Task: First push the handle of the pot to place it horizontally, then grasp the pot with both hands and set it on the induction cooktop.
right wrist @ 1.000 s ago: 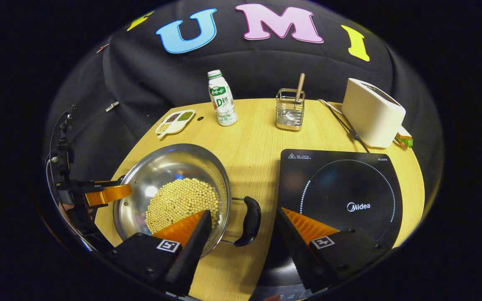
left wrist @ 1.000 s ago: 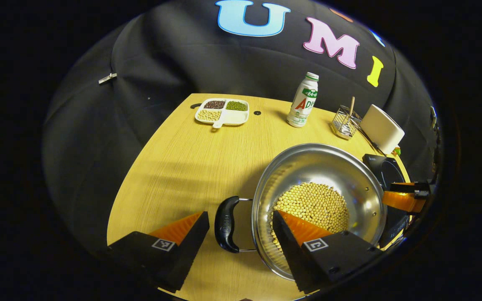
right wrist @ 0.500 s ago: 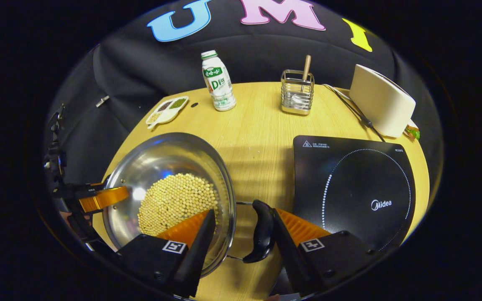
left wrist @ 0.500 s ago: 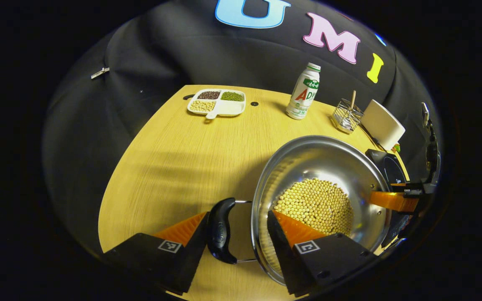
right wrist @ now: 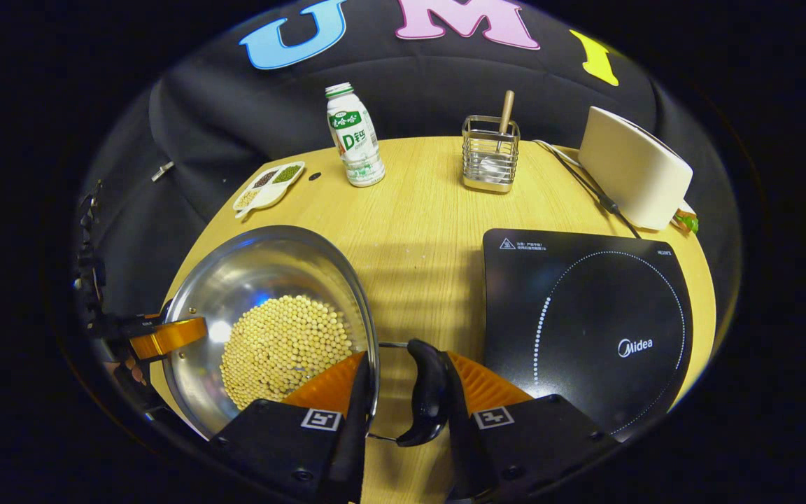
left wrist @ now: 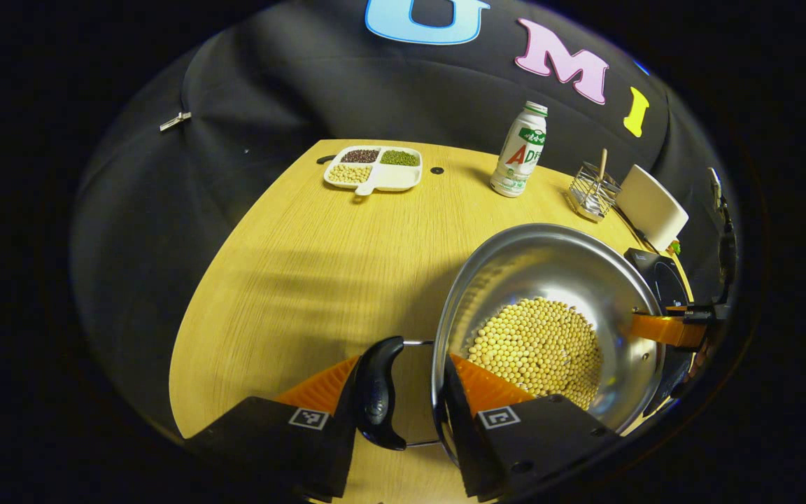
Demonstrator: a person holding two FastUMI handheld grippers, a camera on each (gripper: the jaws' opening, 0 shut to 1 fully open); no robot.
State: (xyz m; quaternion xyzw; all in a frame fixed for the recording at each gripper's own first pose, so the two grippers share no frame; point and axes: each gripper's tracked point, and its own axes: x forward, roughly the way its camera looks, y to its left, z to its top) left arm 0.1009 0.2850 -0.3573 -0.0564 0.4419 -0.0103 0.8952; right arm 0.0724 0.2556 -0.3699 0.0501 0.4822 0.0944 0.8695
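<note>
Left gripper (left wrist: pixel 399 399): low and level over the table, jaws narrowed, one finger outside the pot's left handle (left wrist: pixel 377 393), the other inside the rim; handle and rim pinched between them. Right gripper (right wrist: pixel 403 400): mirrored pose, jaws narrowed about the right handle (right wrist: pixel 426 393) and rim. Each gripper's far finger shows across the pot (left wrist: pixel 550 280) in the other's view.

We see each gripper, left (left wrist: pixel 399 406) and right (right wrist: pixel 403 402), as two wedge-shaped ridged fingers on a black body bearing square coded markers and screws.
</note>
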